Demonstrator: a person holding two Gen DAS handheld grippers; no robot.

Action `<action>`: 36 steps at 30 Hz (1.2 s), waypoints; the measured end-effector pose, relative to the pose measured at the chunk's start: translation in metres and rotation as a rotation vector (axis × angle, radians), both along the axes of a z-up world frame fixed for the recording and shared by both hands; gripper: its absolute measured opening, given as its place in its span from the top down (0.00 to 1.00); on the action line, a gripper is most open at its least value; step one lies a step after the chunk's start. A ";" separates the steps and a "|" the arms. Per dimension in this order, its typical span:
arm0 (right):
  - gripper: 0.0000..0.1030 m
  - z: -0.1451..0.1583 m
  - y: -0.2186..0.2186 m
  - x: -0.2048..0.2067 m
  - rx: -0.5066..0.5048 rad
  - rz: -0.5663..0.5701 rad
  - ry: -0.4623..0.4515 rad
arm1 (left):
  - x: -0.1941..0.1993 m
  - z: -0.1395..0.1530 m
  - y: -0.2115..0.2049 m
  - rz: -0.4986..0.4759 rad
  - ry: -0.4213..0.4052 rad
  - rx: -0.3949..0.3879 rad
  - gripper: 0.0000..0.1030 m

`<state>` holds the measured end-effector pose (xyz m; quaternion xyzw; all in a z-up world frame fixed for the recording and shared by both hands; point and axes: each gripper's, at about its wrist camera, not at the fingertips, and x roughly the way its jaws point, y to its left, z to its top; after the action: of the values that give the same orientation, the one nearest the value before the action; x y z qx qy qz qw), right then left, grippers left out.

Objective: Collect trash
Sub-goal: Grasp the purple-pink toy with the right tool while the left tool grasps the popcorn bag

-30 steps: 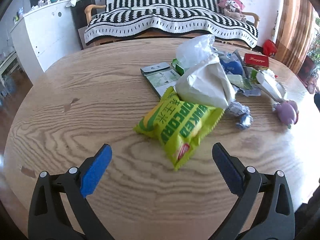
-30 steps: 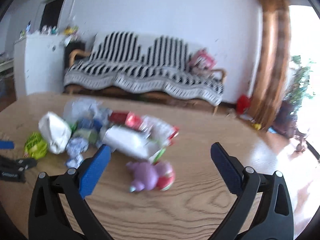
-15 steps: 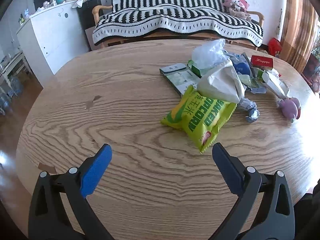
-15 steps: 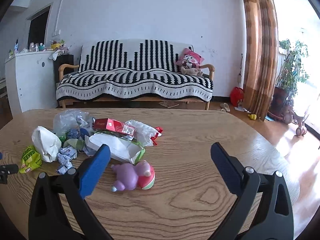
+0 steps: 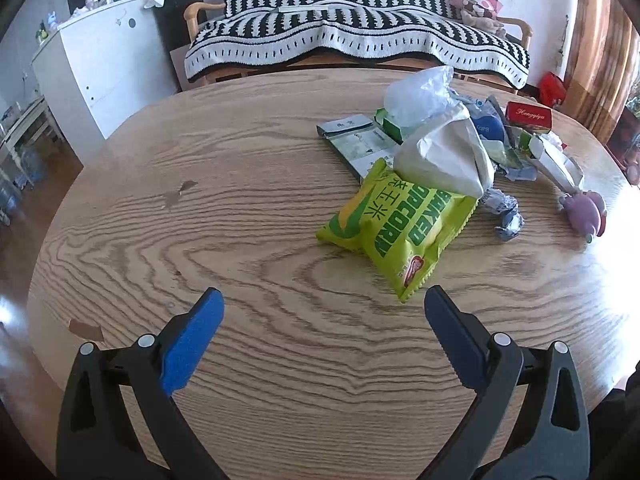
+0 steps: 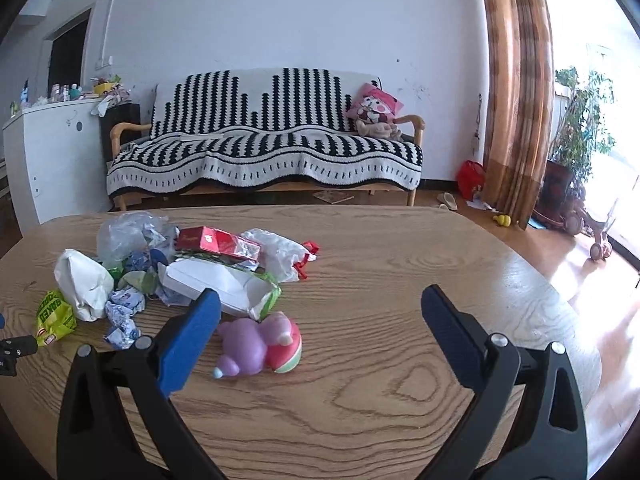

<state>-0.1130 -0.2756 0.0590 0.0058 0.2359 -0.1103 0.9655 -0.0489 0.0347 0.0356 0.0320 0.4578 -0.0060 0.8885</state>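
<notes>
Both tongs, left (image 5: 322, 306) and right (image 6: 320, 304), gape empty above the bench (image 5: 240, 208); the light, crinkly popcorn bag (image 5: 396, 226) looks best pinched at its sealed edge

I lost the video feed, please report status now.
Left hand-held gripper open, empty. Right hand-held gripper open, empty. Trash pile untouched on table; popcorn bag nearest left. Purple toy beside pile.
</notes>
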 end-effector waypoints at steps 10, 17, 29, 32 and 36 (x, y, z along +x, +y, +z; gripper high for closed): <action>0.05 -0.002 -0.001 0.002 -0.010 0.010 0.009 | 0.004 -0.004 0.002 0.000 0.010 0.001 0.05; 0.05 -0.003 -0.003 0.002 -0.002 0.002 0.011 | 0.007 -0.006 0.001 -0.005 0.014 -0.001 0.05; 0.05 -0.003 -0.006 0.002 0.010 0.008 0.007 | 0.011 -0.010 -0.004 -0.035 0.018 0.000 0.05; 0.05 -0.002 -0.007 0.000 0.017 0.016 -0.006 | 0.013 -0.009 -0.004 -0.053 0.017 -0.003 0.05; 0.05 -0.005 0.002 0.005 0.046 0.072 0.032 | 0.022 -0.009 -0.005 -0.077 0.020 -0.008 0.05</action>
<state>-0.1076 -0.2735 0.0536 0.0179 0.2538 -0.0699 0.9646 -0.0265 0.0301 0.0267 0.0462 0.4652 -0.0424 0.8830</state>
